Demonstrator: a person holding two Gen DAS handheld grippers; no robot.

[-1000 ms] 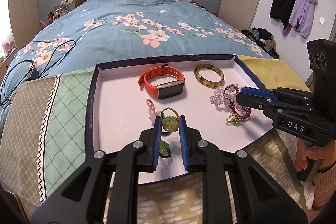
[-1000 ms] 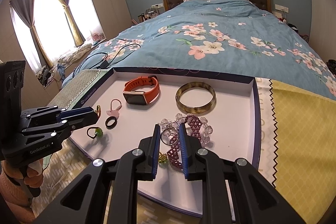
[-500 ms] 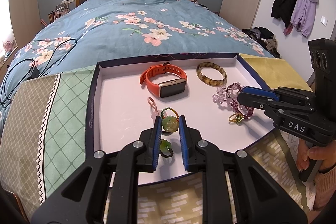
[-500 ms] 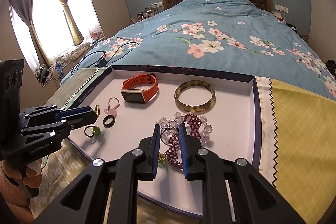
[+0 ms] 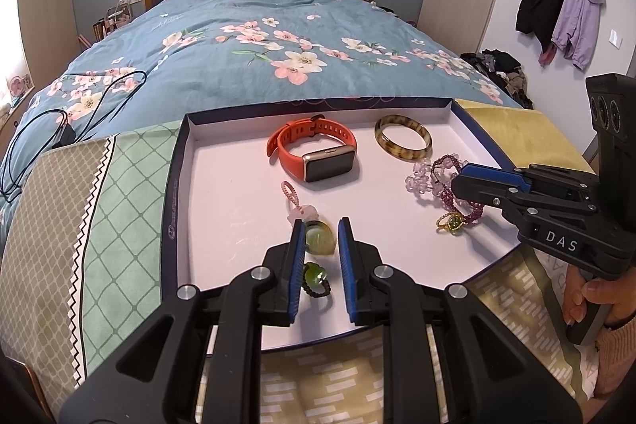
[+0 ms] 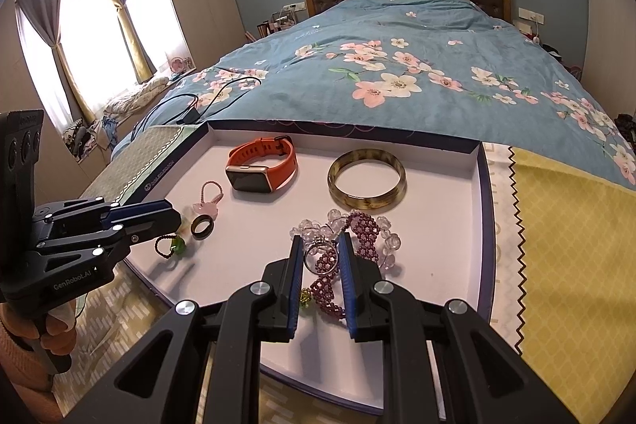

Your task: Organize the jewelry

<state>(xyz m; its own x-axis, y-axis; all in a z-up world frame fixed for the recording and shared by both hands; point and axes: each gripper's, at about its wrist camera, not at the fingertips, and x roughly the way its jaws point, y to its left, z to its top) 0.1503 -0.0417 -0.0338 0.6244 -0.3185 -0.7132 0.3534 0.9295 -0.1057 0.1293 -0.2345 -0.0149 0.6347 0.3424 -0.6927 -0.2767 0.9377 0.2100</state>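
Note:
A white tray (image 5: 222,209) on the bed holds jewelry. My left gripper (image 5: 321,239) is shut on a pale green jade ring (image 5: 318,240), held just above the tray; a green bead ring on a dark cord (image 5: 315,279) lies under it. My right gripper (image 6: 321,257) is shut on a silver ring (image 6: 320,257) above the purple and clear bead bracelets (image 6: 363,233). An orange smartwatch (image 5: 314,150), a tortoiseshell bangle (image 5: 402,142), a pink charm (image 5: 296,203), a dark ring (image 6: 201,227) and a gold ring with a green stone (image 5: 451,222) also lie in the tray.
The tray rests on patterned cloths, green (image 5: 99,209) at left and yellow (image 6: 568,265) at right, at the foot of a blue floral duvet (image 5: 270,54). Black cables (image 5: 59,122) lie on the duvet at left. Coats (image 5: 560,10) hang on the right wall.
Both grippers have drawn slightly nearer the tray's middle, each keeping its ring. The jewelry in the tray has not moved.

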